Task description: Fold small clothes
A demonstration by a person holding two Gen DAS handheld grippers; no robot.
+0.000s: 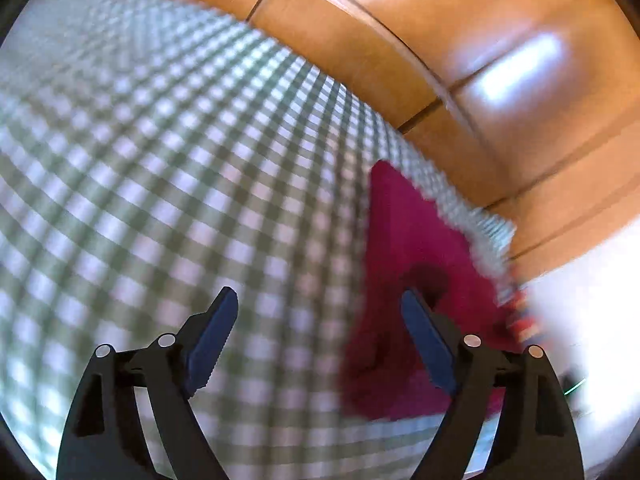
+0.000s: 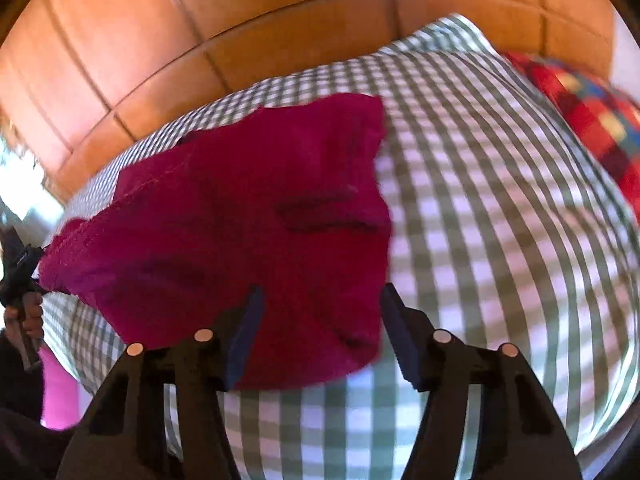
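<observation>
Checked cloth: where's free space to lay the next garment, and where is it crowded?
Free: the wide stretch of checked cloth left of the magenta garment, up to the tiled floor; also the strip between the garment and the red plaid fabric. Crowded: around the garment, where the open left gripper and right gripper hover.

Checked cloth (image 1: 160,168) broad and bare ahead of left gripper (image 1: 318,304). Magenta garment (image 2: 248,208) lies flat under right gripper (image 2: 322,300). Plaid bundle (image 2: 584,116) blocks far right edge.
</observation>
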